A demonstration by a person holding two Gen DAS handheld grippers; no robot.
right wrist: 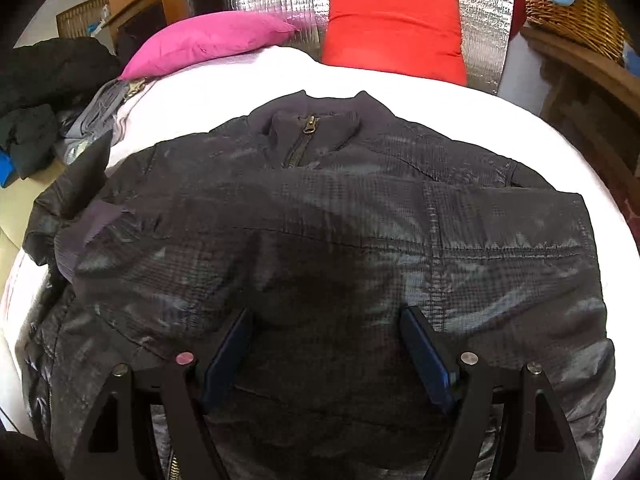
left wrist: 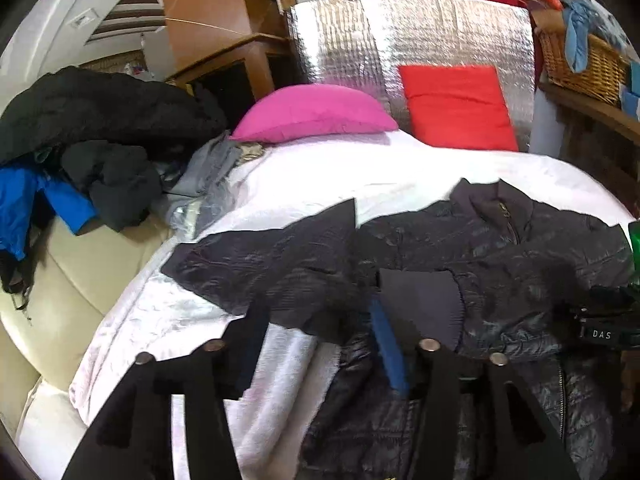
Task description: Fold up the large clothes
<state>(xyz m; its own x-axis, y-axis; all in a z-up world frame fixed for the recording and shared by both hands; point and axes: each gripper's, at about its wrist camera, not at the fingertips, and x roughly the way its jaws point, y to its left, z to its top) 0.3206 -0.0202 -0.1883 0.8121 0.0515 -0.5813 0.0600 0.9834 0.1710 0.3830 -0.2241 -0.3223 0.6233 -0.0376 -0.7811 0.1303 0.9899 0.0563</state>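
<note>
On the white bedspread (right wrist: 460, 96), a dark quilted jacket (right wrist: 320, 220) was laid out flat, collar toward the pink pillow (right wrist: 208, 40) and red cushion (right wrist: 396, 36). The right gripper (right wrist: 328, 344) was held over the jacket's body with jaws spread wide and nothing clamped between them. The left gripper (left wrist: 320, 320) was seen parted over the jacket's edge near a ribbed cuff (left wrist: 424, 300), which was not pinched.
</note>
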